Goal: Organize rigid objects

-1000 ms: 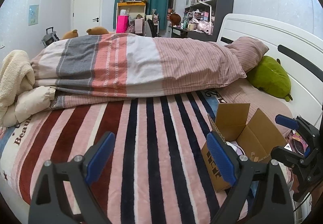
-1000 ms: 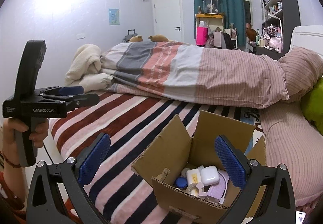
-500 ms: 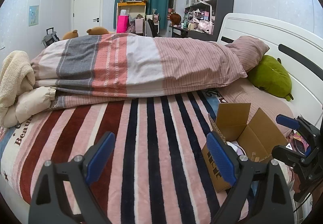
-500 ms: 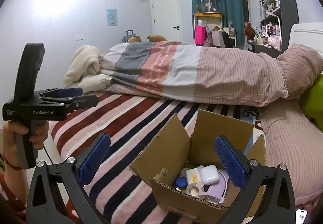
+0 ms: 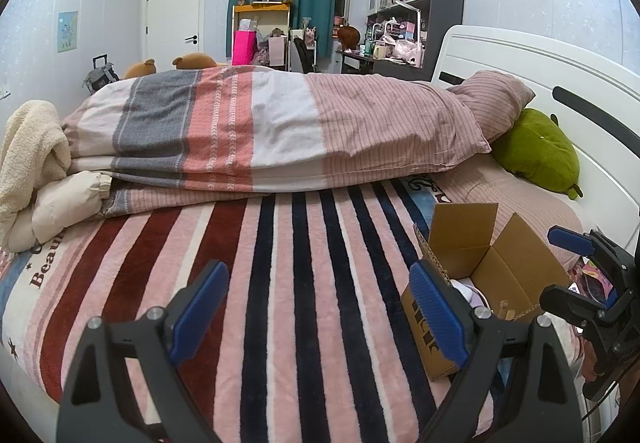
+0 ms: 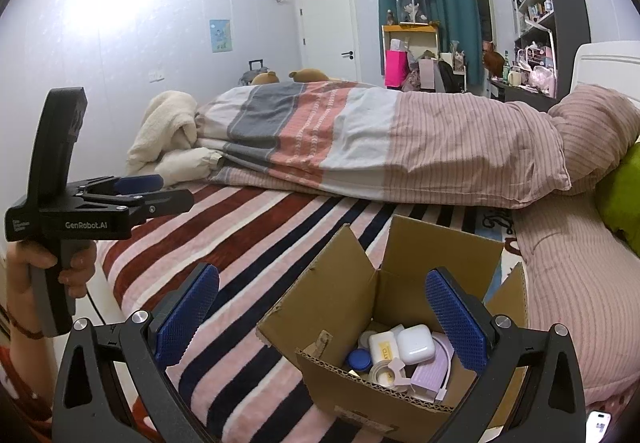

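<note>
An open cardboard box (image 6: 352,307) sits on the striped bed; it also shows in the left wrist view (image 5: 516,275). Inside lie several small items: a white earbud case (image 6: 415,339), a white bottle (image 6: 385,349), a blue-capped jar (image 6: 359,359), a purple box (image 6: 430,377). My right gripper (image 6: 322,319) is open and empty, hovering just above and in front of the box. My left gripper (image 5: 318,311) is open and empty over the striped blanket (image 5: 280,283), left of the box; it also shows in the right wrist view (image 6: 138,185).
A folded quilt (image 5: 280,131) and pink pillow (image 5: 492,99) lie across the far side of the bed. A green plush (image 5: 538,151) rests by the white headboard (image 5: 540,67). Cream blankets (image 5: 32,159) are piled at the left.
Both grippers stay open and nearly still; the right wrist view has shifted slightly, the box sitting a little lower and closer.
</note>
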### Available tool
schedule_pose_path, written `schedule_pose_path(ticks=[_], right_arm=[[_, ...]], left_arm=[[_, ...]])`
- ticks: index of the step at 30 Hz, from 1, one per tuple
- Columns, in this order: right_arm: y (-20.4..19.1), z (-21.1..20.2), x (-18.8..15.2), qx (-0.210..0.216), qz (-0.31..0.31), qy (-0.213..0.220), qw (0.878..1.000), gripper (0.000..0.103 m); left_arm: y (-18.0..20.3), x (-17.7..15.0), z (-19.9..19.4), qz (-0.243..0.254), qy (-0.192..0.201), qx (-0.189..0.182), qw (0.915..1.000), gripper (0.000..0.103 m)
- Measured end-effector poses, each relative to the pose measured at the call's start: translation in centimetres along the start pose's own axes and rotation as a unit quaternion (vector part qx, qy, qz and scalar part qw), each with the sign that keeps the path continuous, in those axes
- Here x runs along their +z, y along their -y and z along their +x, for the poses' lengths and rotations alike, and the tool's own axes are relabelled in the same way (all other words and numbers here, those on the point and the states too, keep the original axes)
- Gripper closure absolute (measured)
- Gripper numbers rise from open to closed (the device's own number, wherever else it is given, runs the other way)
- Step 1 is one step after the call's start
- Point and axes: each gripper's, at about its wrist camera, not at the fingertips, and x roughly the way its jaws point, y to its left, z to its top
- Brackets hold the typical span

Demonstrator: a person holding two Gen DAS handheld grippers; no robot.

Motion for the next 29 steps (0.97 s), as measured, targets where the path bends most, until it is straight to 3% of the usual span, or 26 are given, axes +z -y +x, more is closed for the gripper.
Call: schedule_pose_path(ticks=[29], right_arm=[[-0.29, 0.03, -0.24, -0.003, 0.007, -0.001, 1.000, 0.000]], left_arm=[[-0.26, -0.10, 0.05, 0.000, -0.002, 0.001, 1.0000, 0.012]])
